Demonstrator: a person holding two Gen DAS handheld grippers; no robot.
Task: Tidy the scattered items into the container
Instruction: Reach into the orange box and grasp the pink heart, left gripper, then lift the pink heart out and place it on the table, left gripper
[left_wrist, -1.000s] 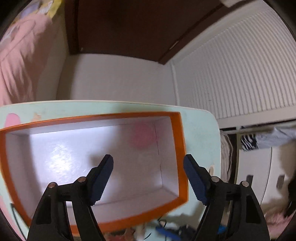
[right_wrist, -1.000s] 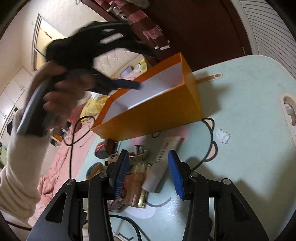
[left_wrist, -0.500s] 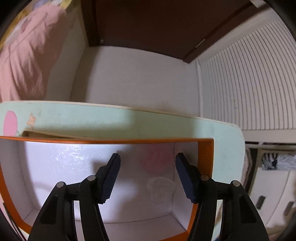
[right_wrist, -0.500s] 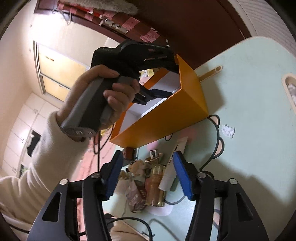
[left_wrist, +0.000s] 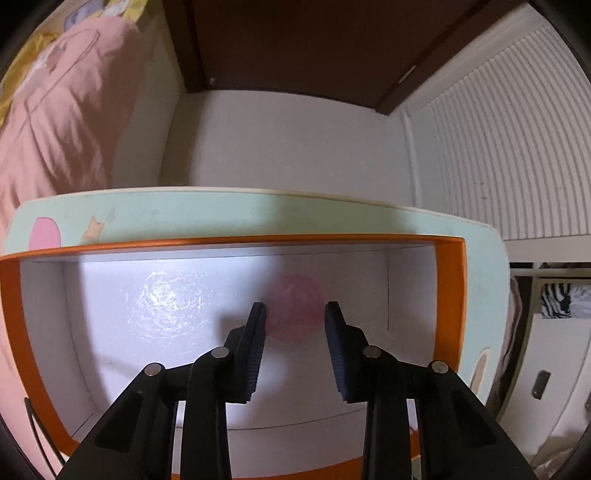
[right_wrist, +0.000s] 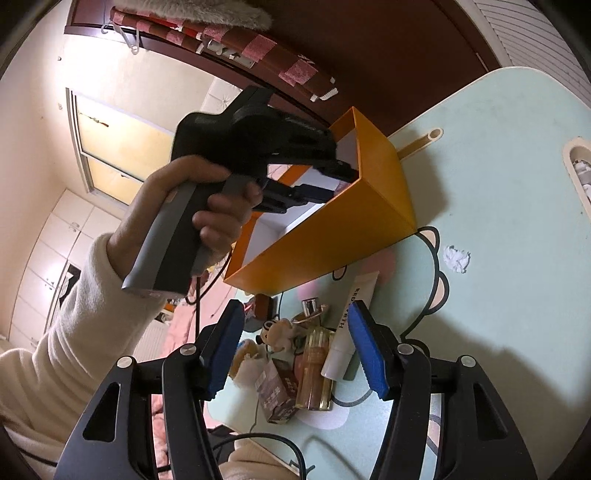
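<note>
Scattered items lie in a loose cluster on the mint-green table (right_wrist: 517, 229), straight ahead of the right gripper (right_wrist: 295, 350), whose blue-padded jaws stand apart with nothing between them. Seen through that gap are an amber glass bottle (right_wrist: 317, 373) with a metal top, a white tube (right_wrist: 351, 325) lying just beside it, a small brown carton (right_wrist: 279, 391) leaning near the table's edge, and a little plush toy (right_wrist: 277, 332) behind the bottle. A crumpled white scrap (right_wrist: 457, 258) sits well apart from them, further out on the table.

Beyond the cluster stands the orange container (right_wrist: 332, 240), white inside. The left gripper (left_wrist: 295, 332) reaches into its open top, held by a hand (right_wrist: 199, 206) in a cream sleeve; its jaws are parted too, and empty. From its own camera the container's white floor (left_wrist: 166, 314) shows bare apart from a faint pink patch, which may be only a reflection or a mark. No item is visible inside, though the near corners are hidden behind the gripper's body.

As to progress, the tidying is far from finished: every item in sight lies outside the container. Bottle, tube, carton, toy and probably the scrap all remain to be gathered. The right gripper looks best placed for the bottle or the tube.
</note>
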